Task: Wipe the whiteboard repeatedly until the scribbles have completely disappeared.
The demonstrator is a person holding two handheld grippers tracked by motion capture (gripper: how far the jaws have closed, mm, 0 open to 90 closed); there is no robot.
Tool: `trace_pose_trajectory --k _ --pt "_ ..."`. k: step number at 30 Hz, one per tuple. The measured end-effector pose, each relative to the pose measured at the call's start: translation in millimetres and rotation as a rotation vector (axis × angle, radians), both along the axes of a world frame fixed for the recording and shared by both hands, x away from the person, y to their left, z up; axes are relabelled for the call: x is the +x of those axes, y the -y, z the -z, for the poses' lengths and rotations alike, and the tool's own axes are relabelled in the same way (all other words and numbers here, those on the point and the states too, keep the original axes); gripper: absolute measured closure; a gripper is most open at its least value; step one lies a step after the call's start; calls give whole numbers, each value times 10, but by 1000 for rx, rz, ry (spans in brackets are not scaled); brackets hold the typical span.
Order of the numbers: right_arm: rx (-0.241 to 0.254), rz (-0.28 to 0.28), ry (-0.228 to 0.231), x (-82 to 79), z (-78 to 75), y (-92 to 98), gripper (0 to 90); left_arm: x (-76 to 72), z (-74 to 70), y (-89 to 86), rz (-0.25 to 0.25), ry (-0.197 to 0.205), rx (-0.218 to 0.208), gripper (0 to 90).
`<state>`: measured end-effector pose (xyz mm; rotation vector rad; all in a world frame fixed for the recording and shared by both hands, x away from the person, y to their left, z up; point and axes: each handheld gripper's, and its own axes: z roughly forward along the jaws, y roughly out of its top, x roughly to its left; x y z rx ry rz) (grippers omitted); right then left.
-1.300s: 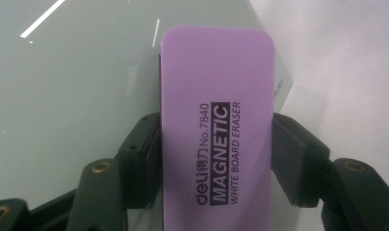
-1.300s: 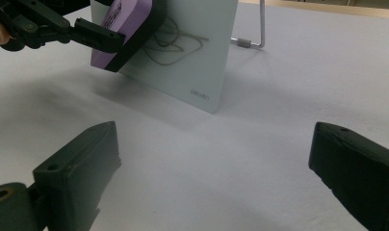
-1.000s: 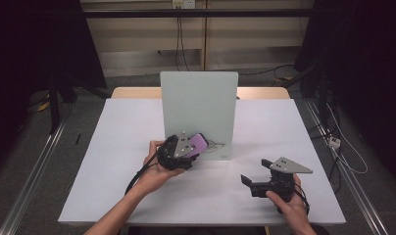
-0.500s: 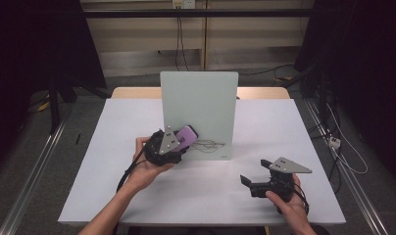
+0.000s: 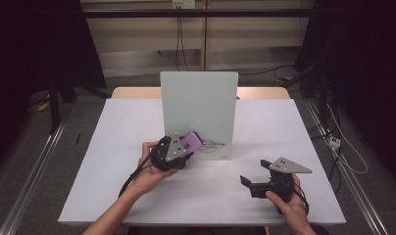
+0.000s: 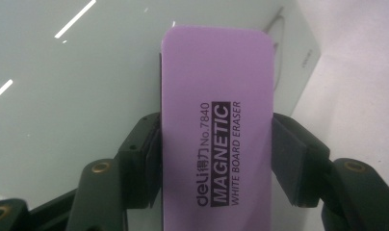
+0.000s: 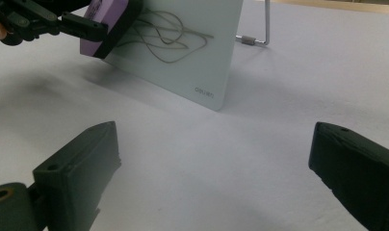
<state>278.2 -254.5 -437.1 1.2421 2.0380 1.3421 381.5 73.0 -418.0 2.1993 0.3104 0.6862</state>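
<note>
Eraser (image 5: 190,142), purple and flat, is being gripped by the left gripper (image 5: 185,149) in the high view, its far end lying against the lower left part of the whiteboard (image 5: 198,105). That board is standing upright near the middle of the white table (image 5: 112,147), with a dark scribble (image 5: 213,145) showing low on its face just right of the eraser. The left hand (image 5: 149,169) is wrapping the gripper's body from below, and a cable is trailing down along the forearm. The right gripper (image 5: 255,182) is resting on the table well apart from the board, held by the right hand (image 5: 284,200), its jaws pointing left and standing spread.

In the left gripper view, the 2 black jaws are clamping the eraser (image 6: 216,125) by its long sides. Its label is reading "MAGNETIC WHITE BOARD ERASER" and "No.7840". The board (image 6: 77,86) is lying close behind it, reflecting ceiling lights, and a bit of the scribble (image 6: 278,24) is peeking out past the eraser's top right corner.

In the right gripper view, the gripper's own 2 jaws are standing wide apart over bare table (image 7: 207,163), grasping nothing. Farther off, the left gripper (image 7: 84,25) is pressing the eraser (image 7: 110,21) onto the board (image 7: 202,53), its dark felt side touching the surface at the left edge of the scribble (image 7: 168,36). A wire stand (image 7: 260,29) is propping the board from behind.
</note>
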Motion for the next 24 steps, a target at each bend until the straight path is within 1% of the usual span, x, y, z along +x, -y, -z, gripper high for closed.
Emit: trace_pose_trajectory --k 3,4,6,7,8,10,13,14,17,19,21,22,24 --pt "1 2 -1 2 2 2 37 -8 33 63 17 -5 3 408" --pt "1 1 -2 2 1 3 37 -11 44 81 21 0 8 408" --pt "1 1 -1 2 2 3 37 -21 67 114 31 -9 12 408" --pt "1 0 -2 2 2 3 37 -27 74 128 34 -12 26 408" --pt "1 1 -2 3 2 3 37 -26 91 147 46 -12 28 408" --pt "1 1 -2 3 2 3 37 -34 118 182 64 -28 43 408" --pt "2 2 -2 0 1 5 37 -31 140 220 85 -32 49 408" --pt "2 2 -3 1 1 5 37 -31 134 224 82 -38 56 408" --pt "4 3 -6 1 0 5 37 -12 118 216 90 -46 42 408" --pt "6 5 -6 -3 -2 5 37 -2 89 209 89 -35 34 408" --pt "6 6 -5 -1 -1 9 37 27 15 188 77 -25 9 408" --pt "6 7 -6 0 0 9 37 44 -32 177 72 -12 0 408" --pt "5 7 -6 2 1 11 37 86 -139 146 59 3 -33 408"
